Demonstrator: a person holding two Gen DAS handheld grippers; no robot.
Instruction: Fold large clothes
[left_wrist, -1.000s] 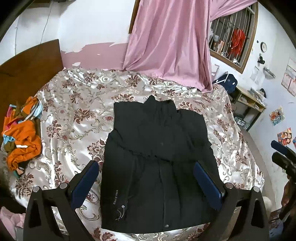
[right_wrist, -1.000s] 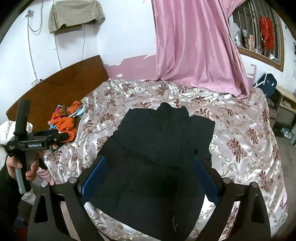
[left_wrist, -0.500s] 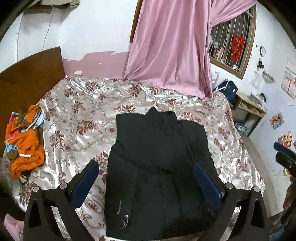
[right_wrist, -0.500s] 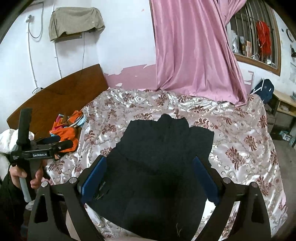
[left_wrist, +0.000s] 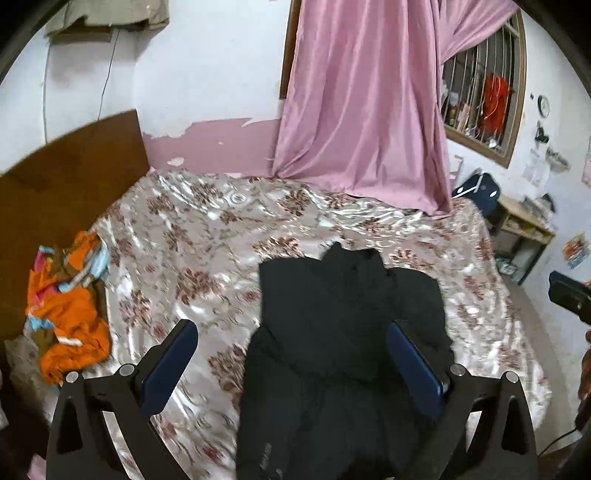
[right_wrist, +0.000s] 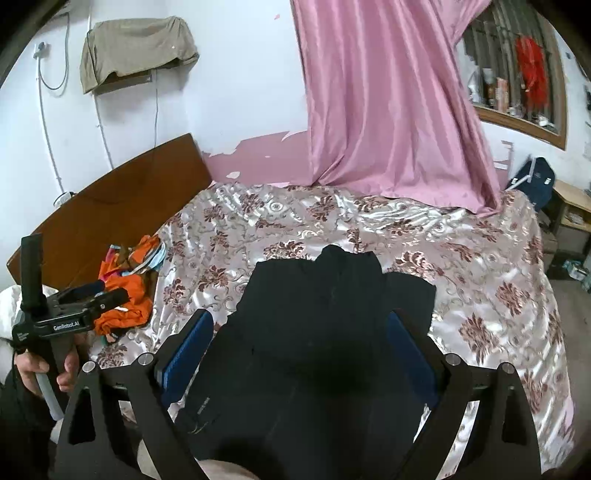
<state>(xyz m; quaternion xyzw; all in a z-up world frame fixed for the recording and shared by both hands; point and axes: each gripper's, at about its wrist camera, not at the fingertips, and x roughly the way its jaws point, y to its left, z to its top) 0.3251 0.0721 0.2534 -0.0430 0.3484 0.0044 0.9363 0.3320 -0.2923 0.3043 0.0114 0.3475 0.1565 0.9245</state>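
A large black jacket (left_wrist: 343, 347) lies flat on the floral satin bed cover (left_wrist: 207, 236), collar toward the far wall, sleeves folded in over the body. It also shows in the right wrist view (right_wrist: 325, 332). My left gripper (left_wrist: 291, 358) is open and empty, held above the jacket's near half. My right gripper (right_wrist: 299, 347) is open and empty, held above the jacket's middle. The left gripper is also seen from the side in the right wrist view (right_wrist: 96, 299), off the bed's left edge.
A pile of orange and mixed clothes (left_wrist: 70, 314) lies at the bed's left edge by the wooden headboard (left_wrist: 55, 184). A pink curtain (left_wrist: 362, 110) hangs down onto the far side of the bed. A desk (left_wrist: 524, 229) and a dark bag (left_wrist: 480, 192) stand at the right.
Both grippers have pulled back and lifted away from the jacket, so more wall and curtain show. The jacket has not moved. Both grippers stay open.
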